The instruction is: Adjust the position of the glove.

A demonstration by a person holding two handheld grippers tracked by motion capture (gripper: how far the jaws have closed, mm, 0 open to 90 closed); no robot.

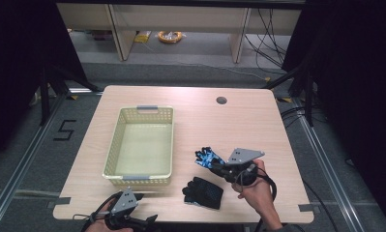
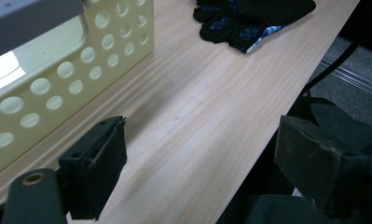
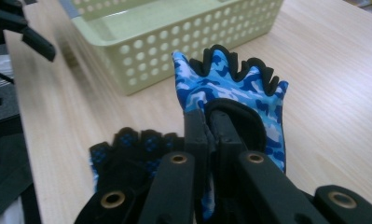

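My right gripper (image 3: 210, 122) is shut on the cuff of a blue camouflage fingerless glove (image 3: 230, 86), lifted off the table with its finger ends pointing at the basket; from above that glove (image 1: 208, 157) hangs from the right gripper (image 1: 218, 167) at centre right. A second glove (image 1: 203, 193), black palm up, lies flat near the front edge, and in the right gripper view this glove (image 3: 127, 149) sits below left of the jaws. My left gripper (image 2: 200, 158) rests open at the table's front left edge, nothing between its pads.
A pale yellow perforated basket (image 1: 116, 145) stands left of centre, nothing inside; its wall (image 2: 72, 70) is close to the left gripper. A round cable hole (image 1: 221, 100) marks the far side of the table. Dark curtains and floor rails flank the table.
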